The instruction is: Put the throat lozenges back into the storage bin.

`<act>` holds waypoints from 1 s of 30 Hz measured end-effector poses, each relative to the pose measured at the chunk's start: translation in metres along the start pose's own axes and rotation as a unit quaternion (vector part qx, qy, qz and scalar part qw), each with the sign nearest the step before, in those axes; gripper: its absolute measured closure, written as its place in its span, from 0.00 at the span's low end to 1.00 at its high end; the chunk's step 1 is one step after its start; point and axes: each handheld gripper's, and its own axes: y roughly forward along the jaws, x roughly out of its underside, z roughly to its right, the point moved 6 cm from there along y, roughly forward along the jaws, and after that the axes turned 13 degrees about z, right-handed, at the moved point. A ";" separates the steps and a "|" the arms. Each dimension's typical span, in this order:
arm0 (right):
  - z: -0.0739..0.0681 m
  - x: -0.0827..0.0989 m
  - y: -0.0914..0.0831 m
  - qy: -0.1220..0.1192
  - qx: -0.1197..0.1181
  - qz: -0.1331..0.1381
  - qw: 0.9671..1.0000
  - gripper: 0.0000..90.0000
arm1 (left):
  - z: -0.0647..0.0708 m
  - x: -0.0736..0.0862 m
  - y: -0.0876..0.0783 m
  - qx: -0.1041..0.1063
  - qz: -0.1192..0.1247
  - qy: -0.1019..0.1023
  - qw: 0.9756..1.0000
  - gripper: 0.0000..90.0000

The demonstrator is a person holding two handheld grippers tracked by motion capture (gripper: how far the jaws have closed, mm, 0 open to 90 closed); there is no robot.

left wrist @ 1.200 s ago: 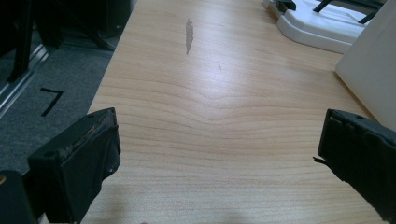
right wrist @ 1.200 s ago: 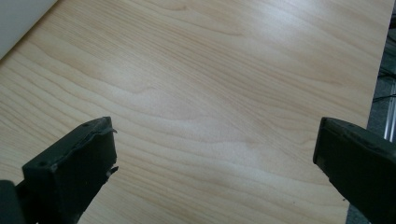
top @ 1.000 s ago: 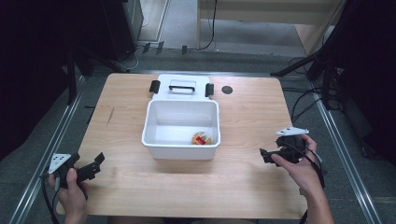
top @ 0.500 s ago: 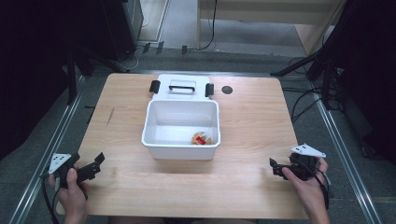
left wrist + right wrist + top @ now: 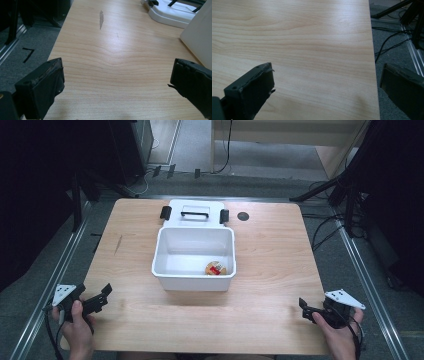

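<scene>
**Both grippers idle at the near corners, tub in the middle**

The left gripper (image 5: 100, 300) sits at the table's 7 o'clock corner, held in the person's left hand (image 5: 77, 327), its jaws spread wide with nothing between them; in the left gripper view (image 5: 116, 77) bare wood fills the gap. The right gripper (image 5: 306, 307) sits at about 5 o'clock, by the right edge of the light wooden table (image 5: 280, 250), held in the right hand (image 5: 340, 340). Its jaws too stand released and empty in the right gripper view (image 5: 327, 85), one of them past the table's edge over the grey floor.

The white rectangular plastic tub (image 5: 194, 279) stands at the table's centre, well apart from both grippers. Inside it, toward its 5 o'clock corner, lies a small tan object with a red patch (image 5: 215, 268) (too small to identify). Touching the tub's far wall, at 12 o'clock, lies its flat white lid with black clips and a handle (image 5: 194, 213); a corner of lid (image 5: 172, 15) and tub (image 5: 200, 37) shows in the left gripper view.
</scene>
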 end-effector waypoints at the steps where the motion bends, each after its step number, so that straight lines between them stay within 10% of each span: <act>1: 0.000 0.001 -0.001 -0.001 0.000 0.003 1.000 0.00 | 0.000 0.000 0.000 0.000 0.000 0.000 1.000 0.00; 24: 0.008 0.013 -0.017 0.061 0.005 0.045 0.997 0.00 | 0.000 0.000 0.000 -0.001 -0.001 0.000 1.000 0.00; 30: 0.005 0.013 -0.016 0.040 0.012 0.043 0.998 0.00 | 0.000 0.000 0.000 0.000 -0.003 0.000 1.000 0.00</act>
